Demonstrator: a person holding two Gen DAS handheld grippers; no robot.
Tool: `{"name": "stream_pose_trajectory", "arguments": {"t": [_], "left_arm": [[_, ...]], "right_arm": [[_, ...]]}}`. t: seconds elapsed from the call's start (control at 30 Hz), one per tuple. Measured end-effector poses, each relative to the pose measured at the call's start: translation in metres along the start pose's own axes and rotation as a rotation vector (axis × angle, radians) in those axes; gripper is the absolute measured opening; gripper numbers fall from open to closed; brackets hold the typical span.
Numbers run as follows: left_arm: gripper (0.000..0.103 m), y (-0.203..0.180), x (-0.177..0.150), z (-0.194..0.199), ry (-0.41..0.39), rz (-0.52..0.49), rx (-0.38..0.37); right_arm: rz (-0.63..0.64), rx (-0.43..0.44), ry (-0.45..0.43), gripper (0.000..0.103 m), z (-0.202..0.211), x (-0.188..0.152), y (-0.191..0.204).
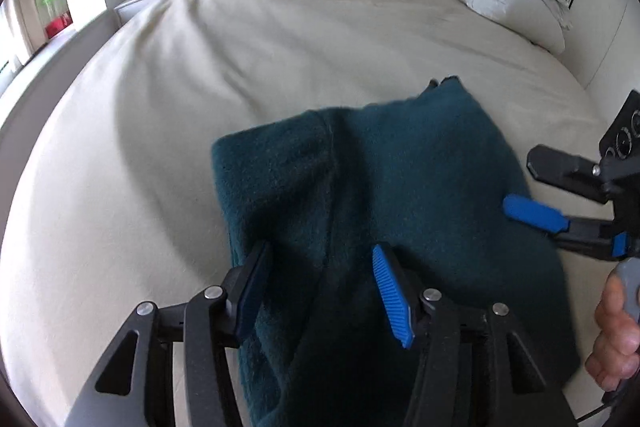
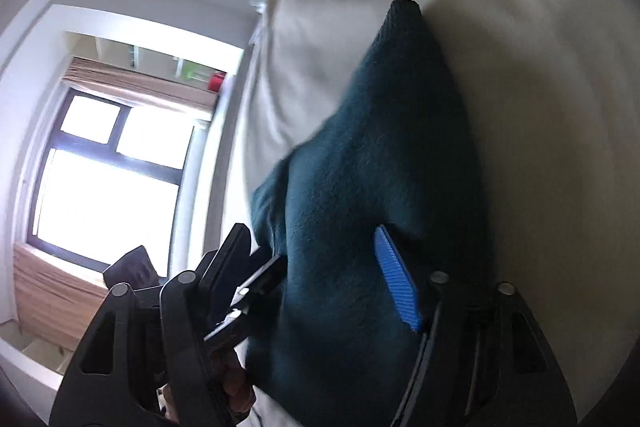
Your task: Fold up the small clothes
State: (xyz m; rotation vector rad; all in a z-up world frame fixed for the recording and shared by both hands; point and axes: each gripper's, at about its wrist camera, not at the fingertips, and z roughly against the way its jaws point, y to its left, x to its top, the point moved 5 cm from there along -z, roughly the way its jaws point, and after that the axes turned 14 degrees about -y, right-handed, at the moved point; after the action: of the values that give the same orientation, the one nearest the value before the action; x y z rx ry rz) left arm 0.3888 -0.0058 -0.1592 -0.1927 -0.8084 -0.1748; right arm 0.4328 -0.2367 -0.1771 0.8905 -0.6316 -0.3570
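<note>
The dark teal fleece garment [image 1: 384, 195] lies lower centre of frame on the beige bed [image 1: 200, 75]. Left gripper [image 1: 320, 287] and right gripper [image 2: 328, 279] jaws stand wide, gripping nothing; closing carelessly could bunch both layers and skew the fold.

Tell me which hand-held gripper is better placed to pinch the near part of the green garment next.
Left, probably. The left hand-held gripper is open with the dark green garment between its fingers, while the right hand-held gripper is open at the garment's side edge.
</note>
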Motion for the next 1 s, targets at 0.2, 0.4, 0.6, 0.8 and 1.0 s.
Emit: {"name": "stream_pose_trajectory", "arguments": {"t": [0.2,0.4,0.6,0.8,1.0], "left_arm": [[0.056,0.008,-0.002,0.002,-0.019,0.027,-0.051],[0.056,0.007,-0.001,-0.002,-0.029,0.033,-0.065],[0.056,0.007,-0.003,-0.006,-0.053,0.027,-0.071],[0.056,0.011,-0.006,0.002,-0.084,0.075,-0.104],[0.056,0.01,-0.005,0.002,-0.093,0.067,-0.103]], "right_arm": [[0.081,-0.007,-0.003,0.062,0.005,0.015,0.018],[0.014,-0.056,0.02,0.06,-0.043,0.046,0.014],[0.078,-0.065,-0.009,0.048,-0.058,0.05,-0.002],[0.036,0.058,-0.068,0.059,-0.001,0.037,0.013],[0.145,0.044,-0.005,0.067,-0.009,0.0,-0.001]]}}
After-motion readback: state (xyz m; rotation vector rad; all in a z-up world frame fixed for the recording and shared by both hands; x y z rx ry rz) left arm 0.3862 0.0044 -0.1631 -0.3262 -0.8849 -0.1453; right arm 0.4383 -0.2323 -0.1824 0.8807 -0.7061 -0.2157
